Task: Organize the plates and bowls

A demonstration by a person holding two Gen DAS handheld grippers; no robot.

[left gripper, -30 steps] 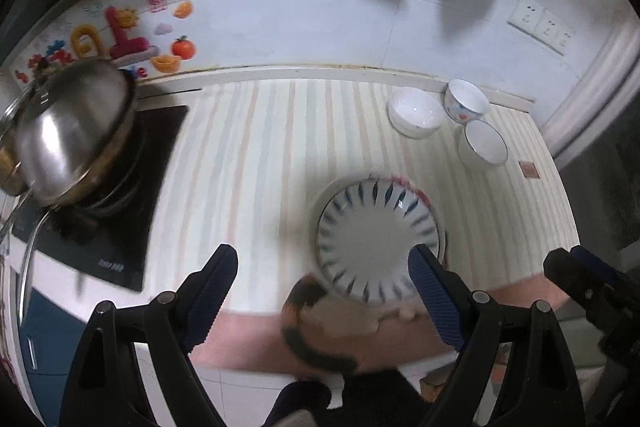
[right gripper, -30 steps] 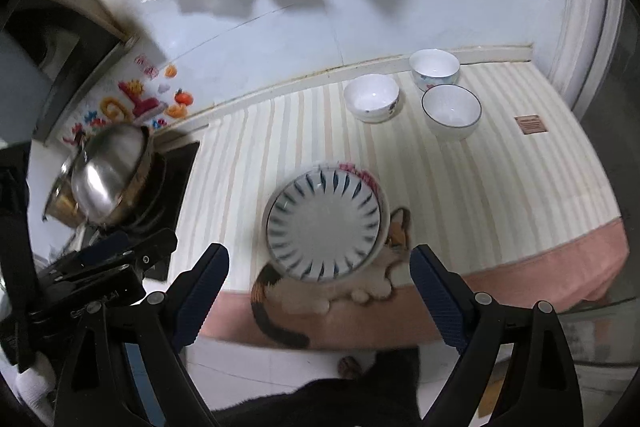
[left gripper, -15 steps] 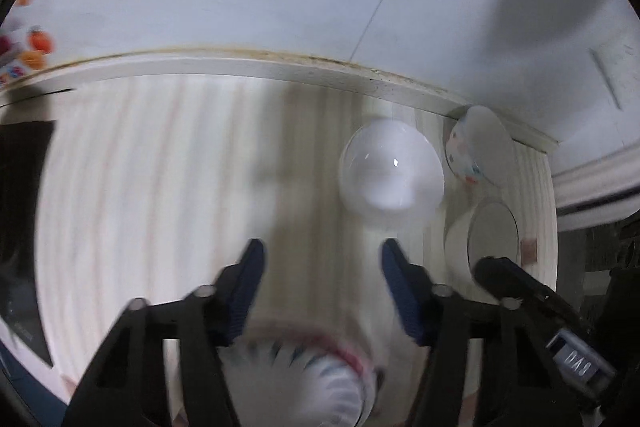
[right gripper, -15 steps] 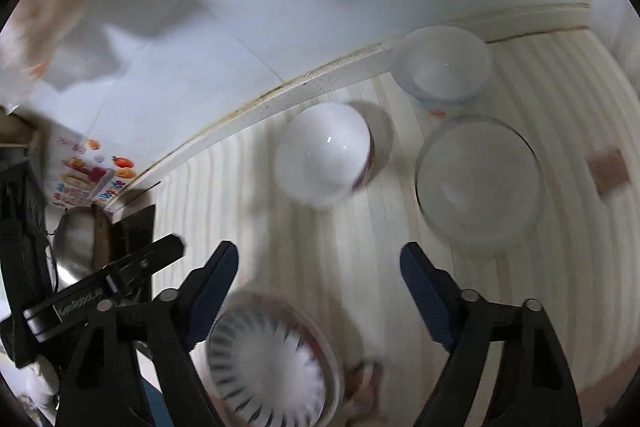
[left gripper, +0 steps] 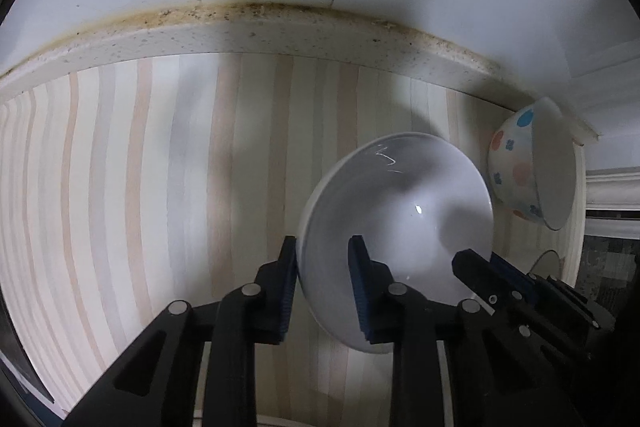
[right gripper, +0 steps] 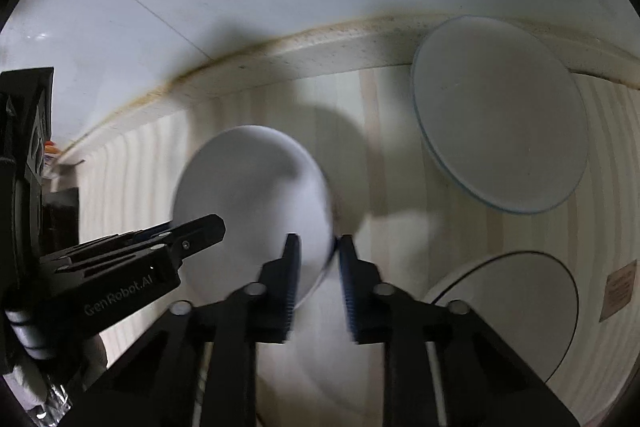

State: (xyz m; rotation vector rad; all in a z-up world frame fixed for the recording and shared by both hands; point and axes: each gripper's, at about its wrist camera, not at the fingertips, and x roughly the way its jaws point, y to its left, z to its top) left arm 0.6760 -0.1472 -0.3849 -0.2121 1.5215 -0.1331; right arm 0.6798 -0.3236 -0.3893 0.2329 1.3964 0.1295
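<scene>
A plain white bowl (left gripper: 400, 223) sits on the striped counter and is tilted. My left gripper (left gripper: 322, 267) is shut on its left rim, one finger outside and one inside. My right gripper (right gripper: 316, 267) is closed on the same bowl's (right gripper: 248, 195) right rim. The right gripper's tip also shows in the left wrist view (left gripper: 480, 275) over the bowl. A spotted bowl (left gripper: 520, 171) stands behind to the right; in the right wrist view it shows as a blue-rimmed bowl (right gripper: 500, 115). A dark-rimmed bowl (right gripper: 508, 307) is at the lower right.
The counter's raised back lip (left gripper: 280, 35) and the white wall run close behind the bowls. A small brown patch (right gripper: 620, 291) lies on the counter at the far right. The striped counter (left gripper: 140, 187) stretches to the left.
Both grippers have moved forward past the blue-patterned plate to the back of the counter and have closed on the plain white bowl's rim, one on each side.
</scene>
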